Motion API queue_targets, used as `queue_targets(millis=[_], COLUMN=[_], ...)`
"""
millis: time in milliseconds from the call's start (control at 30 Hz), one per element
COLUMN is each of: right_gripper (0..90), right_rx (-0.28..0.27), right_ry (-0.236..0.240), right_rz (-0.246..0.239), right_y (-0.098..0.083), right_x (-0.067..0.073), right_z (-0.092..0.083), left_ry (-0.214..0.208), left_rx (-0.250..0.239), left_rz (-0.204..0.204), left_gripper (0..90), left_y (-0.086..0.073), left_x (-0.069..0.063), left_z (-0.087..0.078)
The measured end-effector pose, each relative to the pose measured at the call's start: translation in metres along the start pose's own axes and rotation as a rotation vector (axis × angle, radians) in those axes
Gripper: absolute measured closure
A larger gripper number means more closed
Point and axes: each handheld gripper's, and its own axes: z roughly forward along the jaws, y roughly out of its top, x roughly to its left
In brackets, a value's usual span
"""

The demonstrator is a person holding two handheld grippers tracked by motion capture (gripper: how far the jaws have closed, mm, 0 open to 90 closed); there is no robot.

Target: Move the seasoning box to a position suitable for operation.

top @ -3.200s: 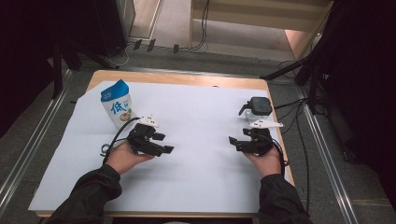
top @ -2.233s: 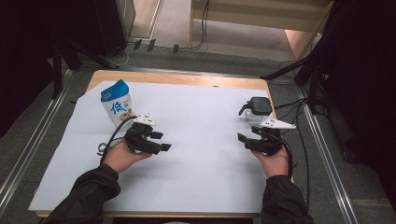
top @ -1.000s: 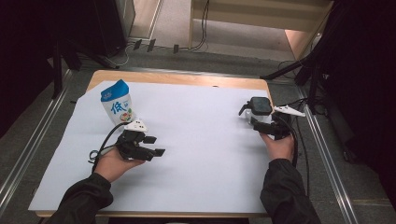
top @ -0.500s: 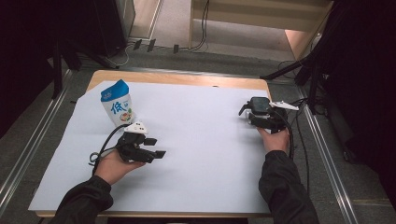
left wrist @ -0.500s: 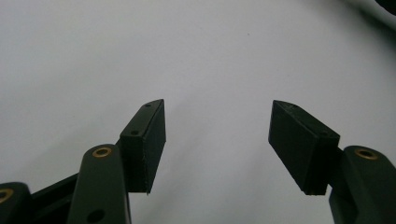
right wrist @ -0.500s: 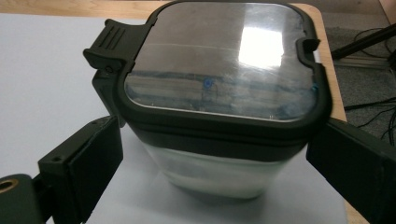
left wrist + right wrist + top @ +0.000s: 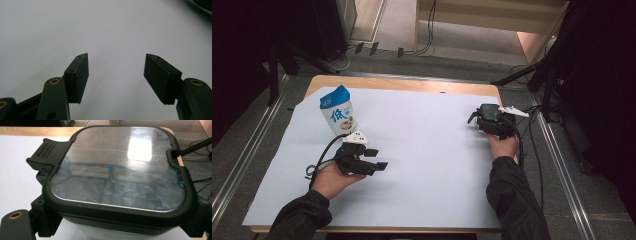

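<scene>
A black container with a clear lid (image 7: 488, 112) stands near the right edge of the white sheet. My right gripper (image 7: 485, 120) has reached it from the near side. In the right gripper view the container (image 7: 115, 170) sits between my two jaws, whose pads lie close beside its lower walls; whether they press on it I cannot tell. A blue and white pouch (image 7: 337, 111) stands upright at the far left. Just in front of it my left gripper (image 7: 377, 158) rests in the hand, pointing right. Its jaws (image 7: 116, 75) stand open over bare white paper.
The white sheet (image 7: 422, 165) covers most of a wooden table (image 7: 402, 84). Cables (image 7: 532, 150) trail off the right side beside a metal rail (image 7: 562, 170). Another rail runs along the left. The container has a latch tab (image 7: 43, 152) on its left side.
My right gripper has moved forward and slightly down, from just short of the container to around it. The left hand has kept still over the last second.
</scene>
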Motion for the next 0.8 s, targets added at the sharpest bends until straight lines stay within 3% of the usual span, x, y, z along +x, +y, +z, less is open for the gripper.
queue_targets(millis=[500,800], right_gripper=[15.5,16.1], right_rx=[0.001,-0.006], right_ry=[-0.041,-0.025], right_rz=[-0.034,-0.070], right_y=[0.001,0.004], right_x=[0.003,0.011], right_z=[-0.005,-0.011], left_ry=[-0.001,-0.010], left_rx=[0.006,0.003], left_rz=[-0.001,-0.010], left_gripper=[37.6,37.8], left_y=[0.001,0.004], left_x=[0.002,0.003], left_z=[0.001,0.003])
